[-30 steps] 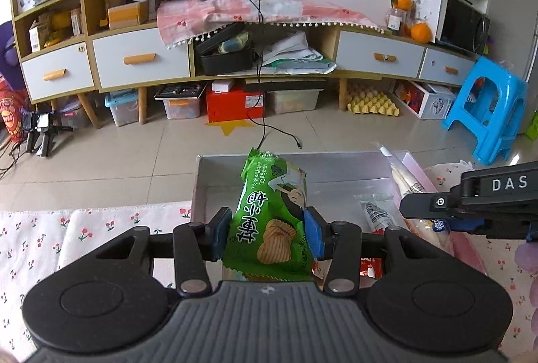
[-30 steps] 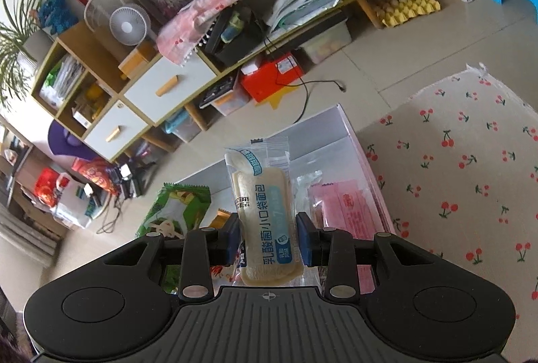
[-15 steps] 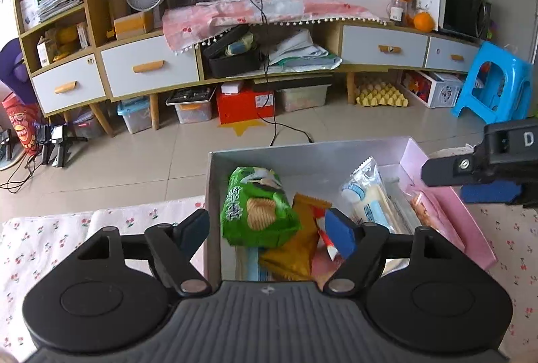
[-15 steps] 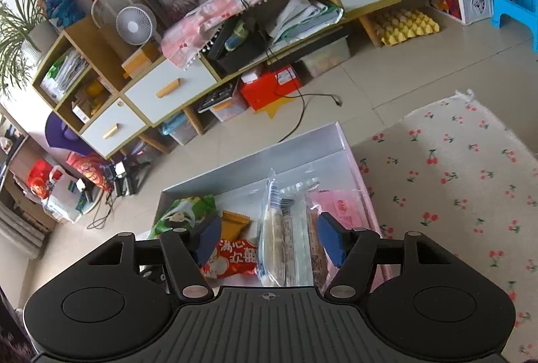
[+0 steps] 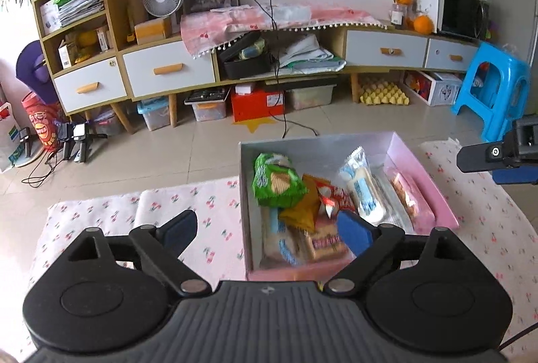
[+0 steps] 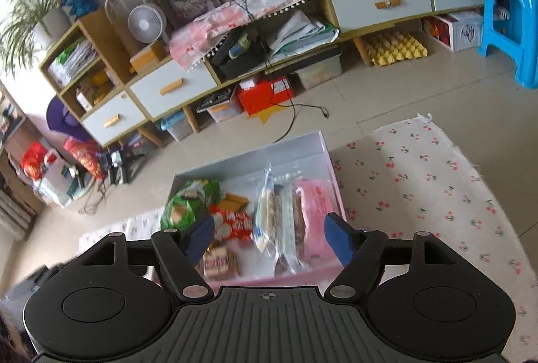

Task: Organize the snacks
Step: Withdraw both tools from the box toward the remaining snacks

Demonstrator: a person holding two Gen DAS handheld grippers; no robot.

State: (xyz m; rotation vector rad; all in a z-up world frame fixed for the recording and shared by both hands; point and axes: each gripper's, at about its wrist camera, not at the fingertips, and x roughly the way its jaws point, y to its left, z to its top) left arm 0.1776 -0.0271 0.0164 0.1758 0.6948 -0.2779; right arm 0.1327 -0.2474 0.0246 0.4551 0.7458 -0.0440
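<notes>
A: Which step is this?

B: The release, I'd say. Both claws stand over the pink box [image 5: 433, 191] with nothing between their pads. The left claw [image 5: 267, 230] has just been opening its jaws and is released; the green chip bag [image 5: 277, 183] lies inside the box at its left wall, clear of the pads.

A: And the right one?

B: The right claw [image 6: 269, 237] has also just been opening, and it grips nothing. The white bread packet [image 6: 265, 211] stands on edge in the box, right of the middle, leaning against the clear-wrapped bars and the pink packet [image 6: 316, 208] by the box's right wall.

A: So the snacks are in?

B: The ones I can see are. Between the green bag and the bread packet lie an orange pouch [image 5: 302, 210] and a red packet [image 6: 235, 223], with a biscuit pack [image 6: 220, 262] nearer the box's front wall. The cherry-print cloth [image 6: 420, 178] on the tabletop to the right of the box shows no snack; to the left of the box it looks bare too.

A: Next move?

B: My judgement: lift both claws clear of the box rim without snagging a wrapper. If more snacks remain out of view, fetch them. Otherwise the heap by the green bag could be straightened, which needs a light pinch on a crinkly bag's edge.
</notes>
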